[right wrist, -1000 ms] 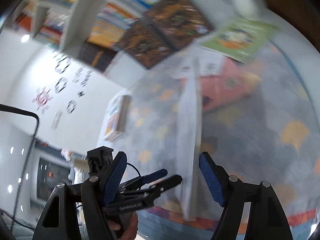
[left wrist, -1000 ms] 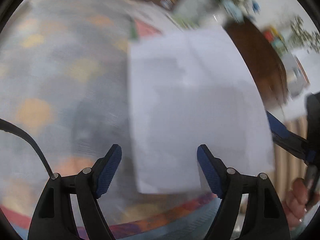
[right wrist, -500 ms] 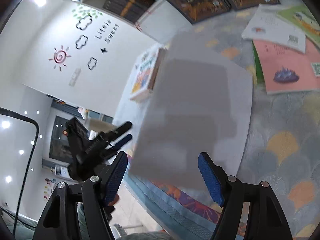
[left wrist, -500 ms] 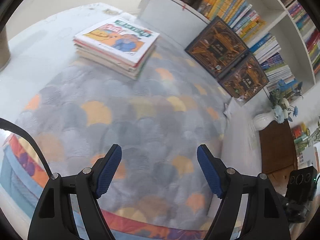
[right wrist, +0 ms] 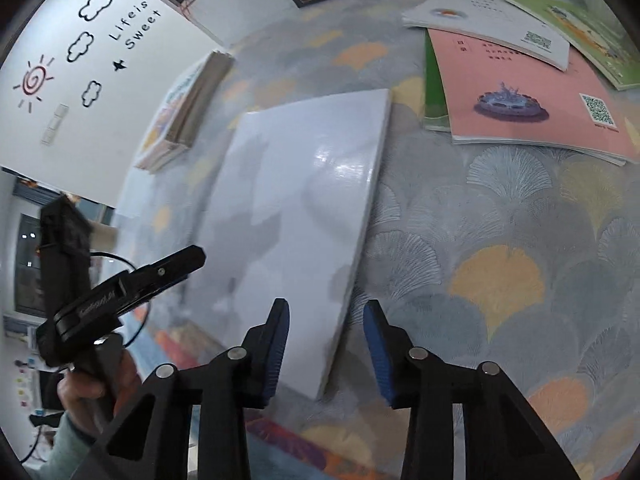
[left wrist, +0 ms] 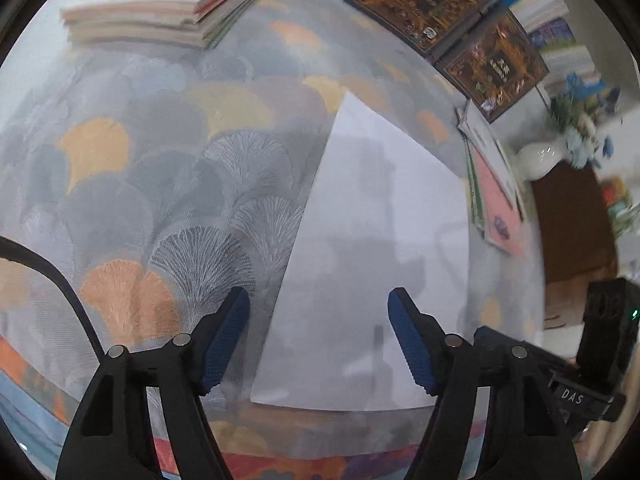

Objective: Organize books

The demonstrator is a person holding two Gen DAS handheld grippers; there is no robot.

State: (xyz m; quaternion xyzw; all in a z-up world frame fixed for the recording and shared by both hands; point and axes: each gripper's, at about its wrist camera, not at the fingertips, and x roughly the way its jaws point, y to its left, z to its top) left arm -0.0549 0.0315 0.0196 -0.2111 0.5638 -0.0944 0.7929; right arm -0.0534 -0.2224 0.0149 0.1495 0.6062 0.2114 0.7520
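A plain white book (right wrist: 304, 208) lies on the patterned rug (right wrist: 500, 280), its thick page edge to the right. My right gripper (right wrist: 326, 344) hangs over its near corner. The jaws are closing with that corner between them, and a gap still shows at the right pad (right wrist: 376, 344). In the left wrist view the white book (left wrist: 384, 240) stretches away from my left gripper (left wrist: 318, 340). Its jaws are closing slightly, wide apart above the book's near edge and touching nothing. A person's hand (right wrist: 96, 384) holds the left gripper (right wrist: 188, 260).
A neat stack of books (left wrist: 168, 4) sits at the rug's far left. Loose pink (right wrist: 520, 92), grey-white (right wrist: 480, 24) and green (right wrist: 580, 32) books lie at the right. Two dark ornate books (left wrist: 496, 64) lean against the shelf. A white vase (left wrist: 540, 160) stands on a brown cabinet (left wrist: 572, 240).
The white book, edge-up and blurred between the fingers before, now lies still on the rug. My right jaws have drawn much closer together. The left gripper's view has swung back over the book.
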